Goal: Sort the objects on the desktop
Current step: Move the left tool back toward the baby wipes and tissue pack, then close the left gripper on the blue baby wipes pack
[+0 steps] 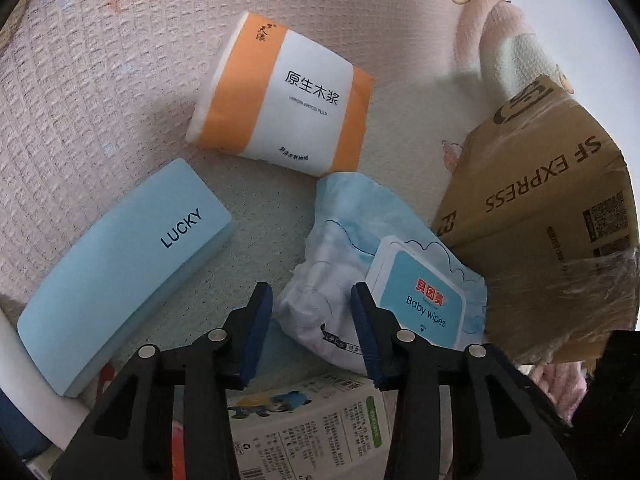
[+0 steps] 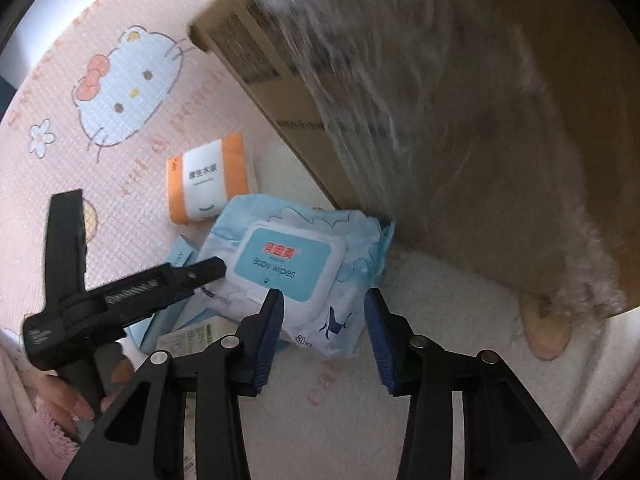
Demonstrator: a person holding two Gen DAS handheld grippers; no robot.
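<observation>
The baby wipes pack lies on the pink patterned mat, just beside the cardboard box, with the orange tissue pack behind it and the blue LUCKY case off to one side. You are at the pick-up step, I judge. Your left tongs straddle the pack's crumpled end, and your right tongs straddle its near corner; both stand apart, gripping nothing. Next, settle lower and close on the soft wrapper, not the stiff lid, before you lift.
</observation>
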